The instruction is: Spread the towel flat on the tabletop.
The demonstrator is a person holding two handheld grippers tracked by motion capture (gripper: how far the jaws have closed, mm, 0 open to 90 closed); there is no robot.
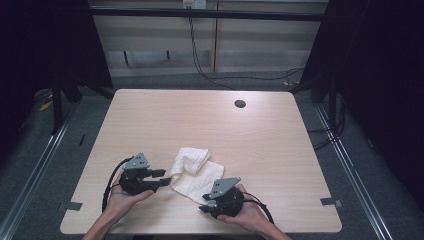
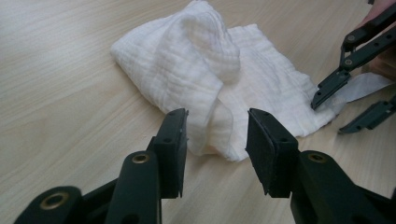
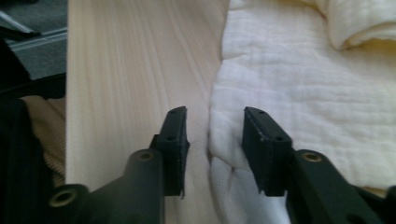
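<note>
Cloth (image 1: 192, 172) lies crumpled near the counter's (image 1: 210, 120) front edge. Left tool (image 1: 161, 179) half open at its edge, gripping nothing. Right tool (image 3: 212, 140) half open astride a cloth edge, unclamped.

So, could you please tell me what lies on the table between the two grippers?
A crumpled white cloth lies between the left gripper and the right gripper, as the high view shows.

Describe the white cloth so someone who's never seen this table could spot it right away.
On the light wooden table, look at the near edge between the two black grippers. The white cloth lies there crumpled, partly folded over itself: the table's lone soft, pale item, with a waffle-like weave.
</note>
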